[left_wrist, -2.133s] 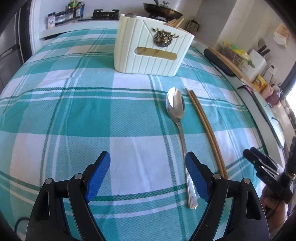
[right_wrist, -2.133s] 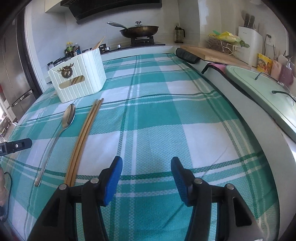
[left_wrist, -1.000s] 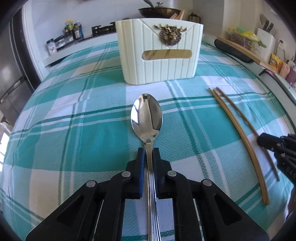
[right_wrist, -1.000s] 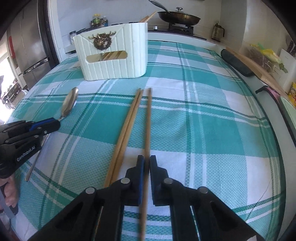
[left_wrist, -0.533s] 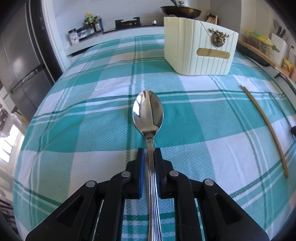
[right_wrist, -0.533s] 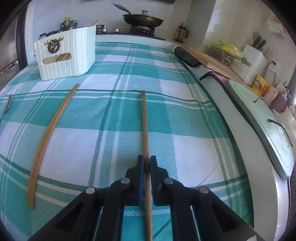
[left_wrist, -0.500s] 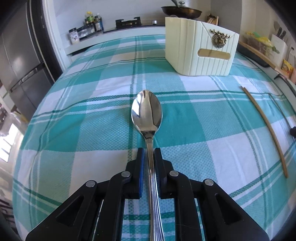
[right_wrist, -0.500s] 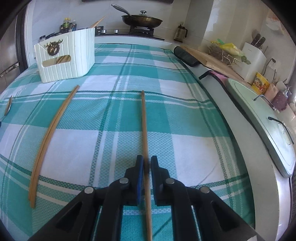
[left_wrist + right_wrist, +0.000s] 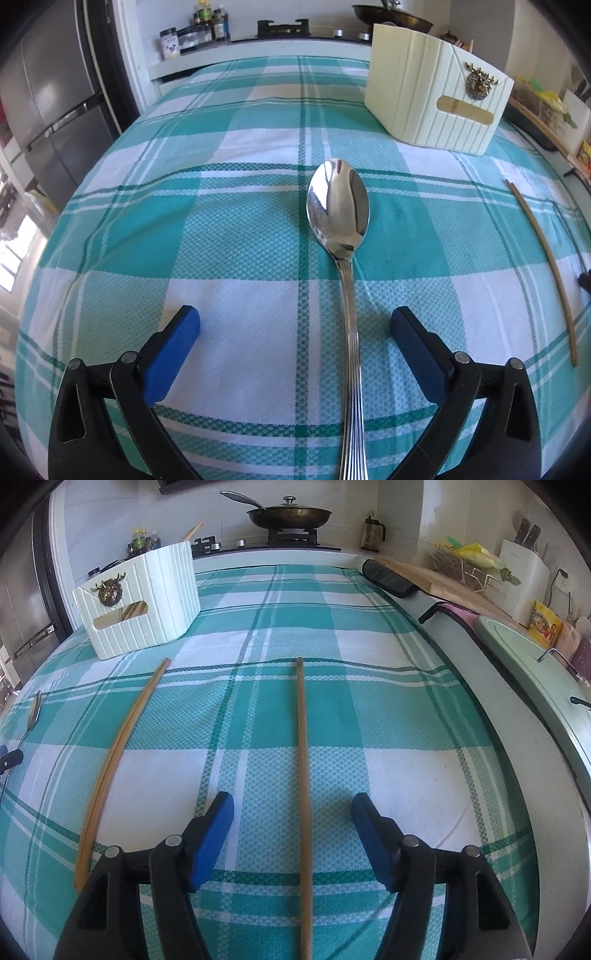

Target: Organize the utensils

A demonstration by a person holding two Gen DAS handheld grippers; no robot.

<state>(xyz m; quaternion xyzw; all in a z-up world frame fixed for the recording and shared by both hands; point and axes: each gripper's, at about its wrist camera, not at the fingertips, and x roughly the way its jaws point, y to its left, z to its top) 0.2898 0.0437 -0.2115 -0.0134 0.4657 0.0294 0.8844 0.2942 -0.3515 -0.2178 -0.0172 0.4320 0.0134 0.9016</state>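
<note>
A steel spoon [image 9: 341,221] lies on the teal plaid cloth, its handle running between the open fingers of my left gripper [image 9: 295,332], untouched. A wooden chopstick [image 9: 303,757] lies straight between the open fingers of my right gripper [image 9: 292,821]. A second chopstick [image 9: 122,753] lies to its left; it also shows in the left wrist view [image 9: 546,251]. The cream utensil holder [image 9: 436,99] with a deer emblem stands at the back; in the right wrist view [image 9: 140,602] it holds chopsticks. The spoon bowl [image 9: 34,709] shows at the far left.
The plaid cloth [image 9: 369,635] covers the counter. A stove with a lidded pan [image 9: 290,515] is behind. A dark roll [image 9: 388,578], a cutting board and a knife block [image 9: 521,576] stand at the right, and a green lid [image 9: 535,664]. Spice jars [image 9: 192,31] and a fridge [image 9: 48,92] are at the left.
Both grippers have opened. The left one has let go of the spoon and the right one has let go of the chopstick; both now lie on the cloth.
</note>
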